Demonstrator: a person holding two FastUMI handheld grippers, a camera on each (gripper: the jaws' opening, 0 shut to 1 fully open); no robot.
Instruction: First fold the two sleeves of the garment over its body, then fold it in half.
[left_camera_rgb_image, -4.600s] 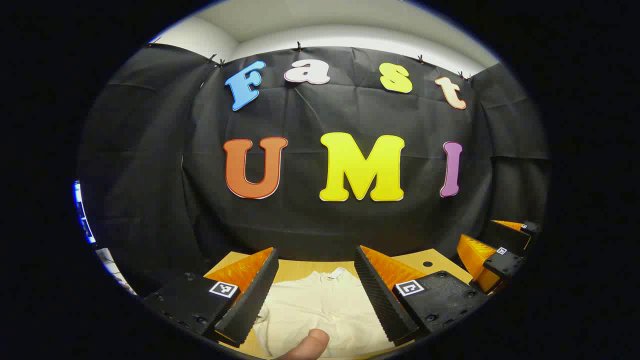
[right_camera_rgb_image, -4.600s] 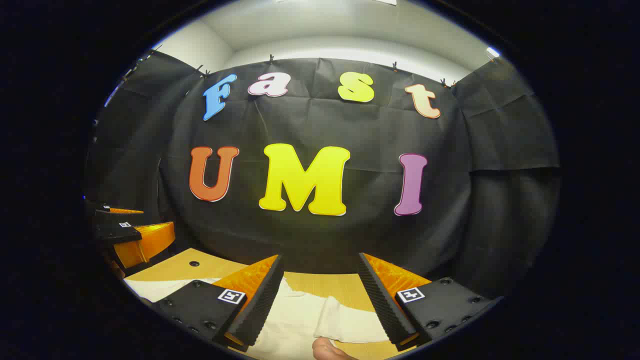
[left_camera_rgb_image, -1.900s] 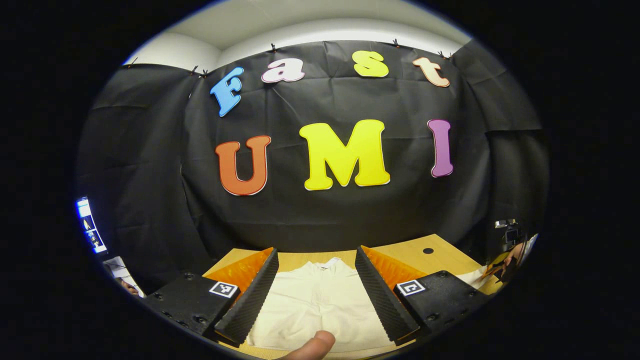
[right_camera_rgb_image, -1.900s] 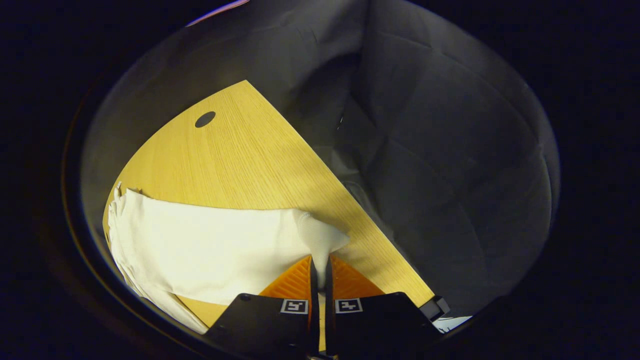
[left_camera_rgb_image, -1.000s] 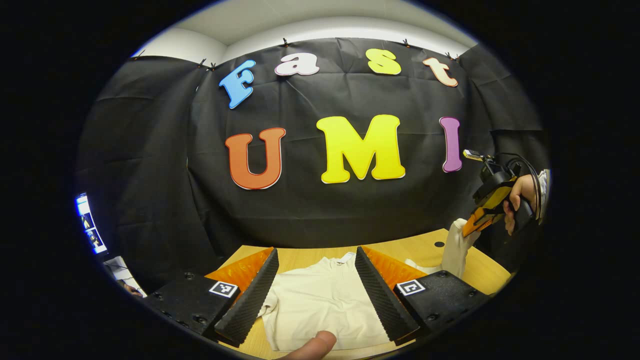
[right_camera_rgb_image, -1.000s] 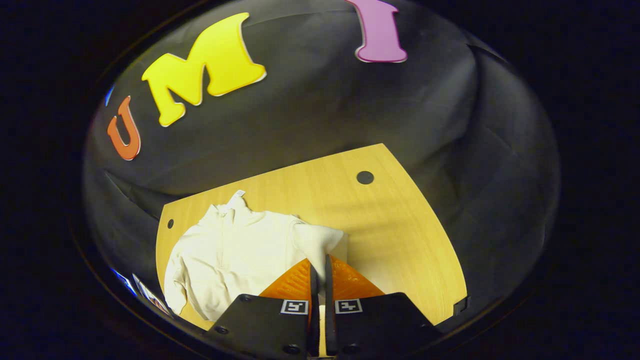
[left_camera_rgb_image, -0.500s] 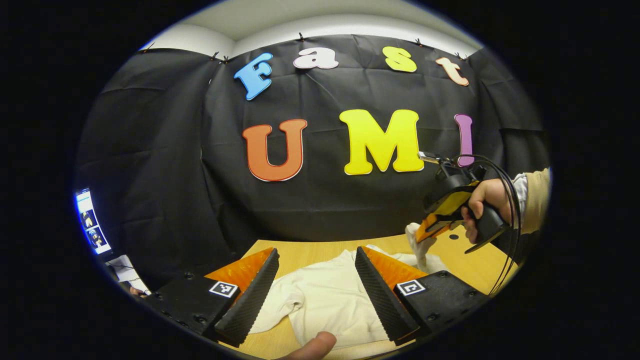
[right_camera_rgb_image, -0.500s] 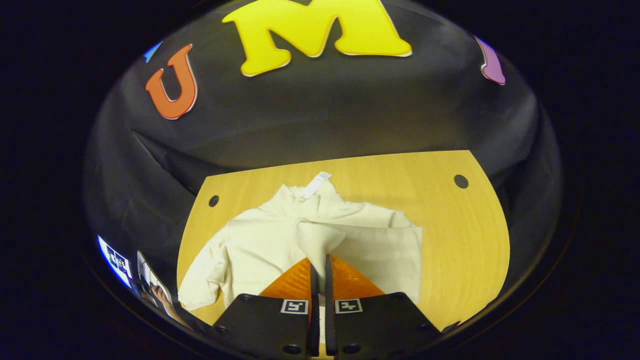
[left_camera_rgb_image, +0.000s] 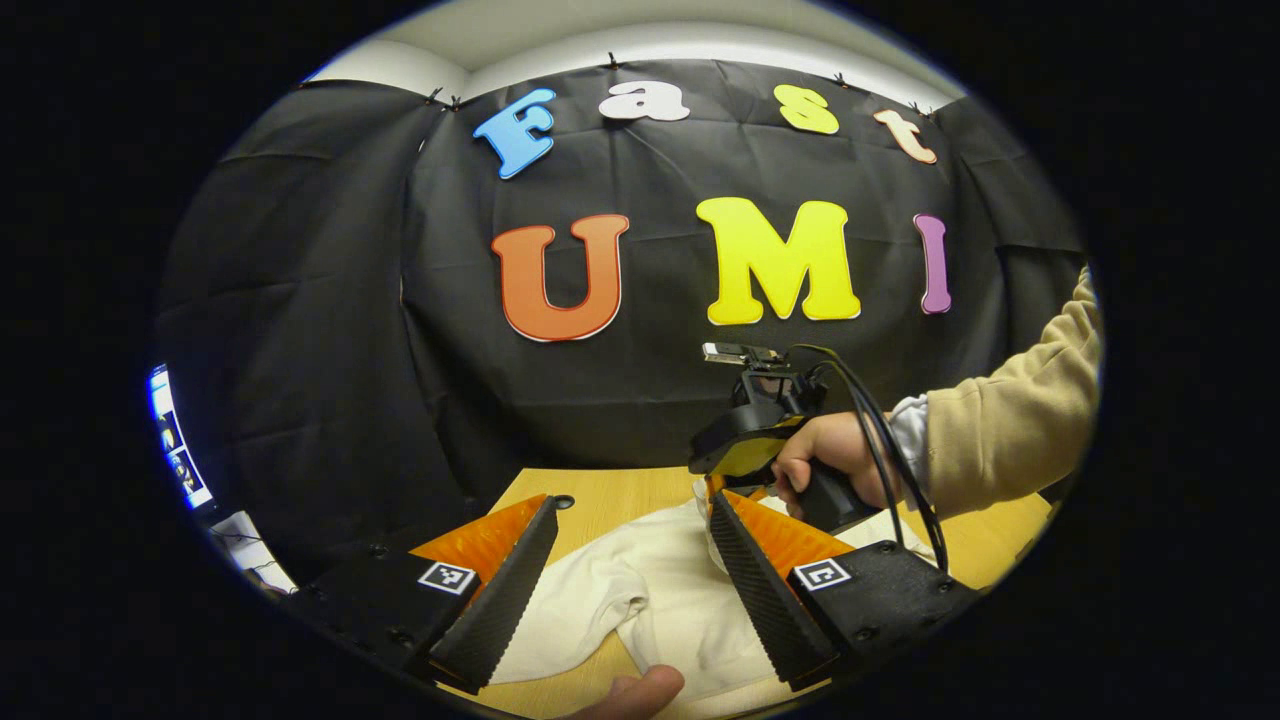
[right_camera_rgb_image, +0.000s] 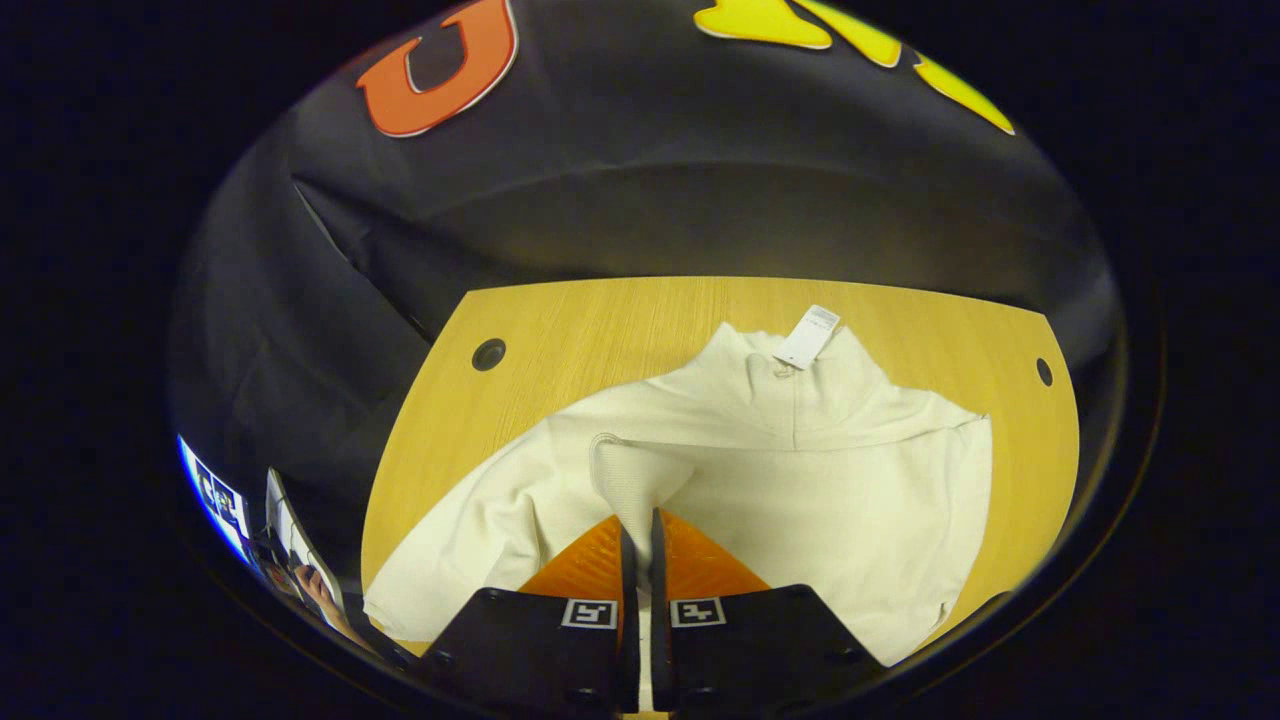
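A cream garment (right_camera_rgb_image: 820, 480) lies flat on the wooden table (right_camera_rgb_image: 600, 320), collar and tag (right_camera_rgb_image: 808, 338) toward the wall. My right gripper (right_camera_rgb_image: 637, 530) is shut on the cuff of one sleeve (right_camera_rgb_image: 630, 475), holding it over the garment's body. The other sleeve (right_camera_rgb_image: 450, 560) trails out toward the lower left. In the left gripper view, my left gripper (left_camera_rgb_image: 632, 500) hovers open above the garment (left_camera_rgb_image: 660, 590), nothing between its fingers. Just beyond its right finger, a hand (left_camera_rgb_image: 830, 460) in a beige sleeve holds the right gripper (left_camera_rgb_image: 712, 488) low over the cloth.
The table has round holes near its back corners (right_camera_rgb_image: 488, 353) and ends at the black cloth wall (left_camera_rgb_image: 620, 400). A lit screen (left_camera_rgb_image: 175, 450) stands off the table's left side. A thumb tip (left_camera_rgb_image: 640, 690) shows at the bottom edge.
The right gripper, still shut on the cuff, has carried the sleeve from the table's right side across onto the body. The left gripper stays open, turned slightly left.
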